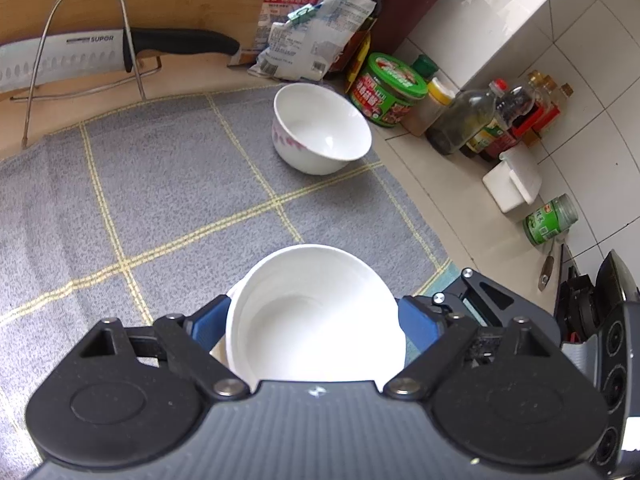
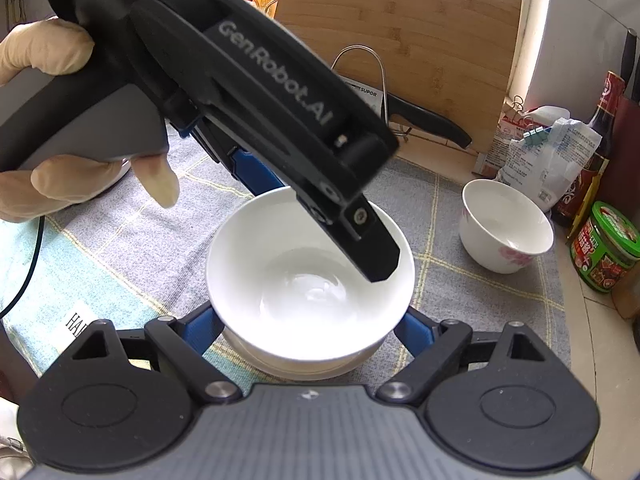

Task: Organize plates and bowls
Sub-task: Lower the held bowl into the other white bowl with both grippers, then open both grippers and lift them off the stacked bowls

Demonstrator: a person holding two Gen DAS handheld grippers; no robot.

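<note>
A plain white bowl [image 1: 316,320] sits between the blue pads of my left gripper [image 1: 310,316], which is shut on its sides. In the right wrist view this upper bowl [image 2: 304,280] is nested in a second white bowl [image 2: 304,362], of which only the rim shows below it. My right gripper [image 2: 308,324] is shut on that stack at the near side. My left gripper [image 2: 312,220] reaches over the stack from the upper left, held by a gloved hand [image 2: 44,52]. A third white bowl with pink flowers [image 1: 322,128] [image 2: 506,224] stands alone on the grey checked cloth [image 1: 160,184].
A knife [image 1: 80,54] rests in a wire rack against the wooden cutting board [image 2: 400,32] at the back. Bags [image 1: 304,40], a green tub [image 1: 386,92], bottles [image 1: 480,120], a white container [image 1: 512,182] and a green jar [image 1: 550,220] crowd the tiled counter to the right.
</note>
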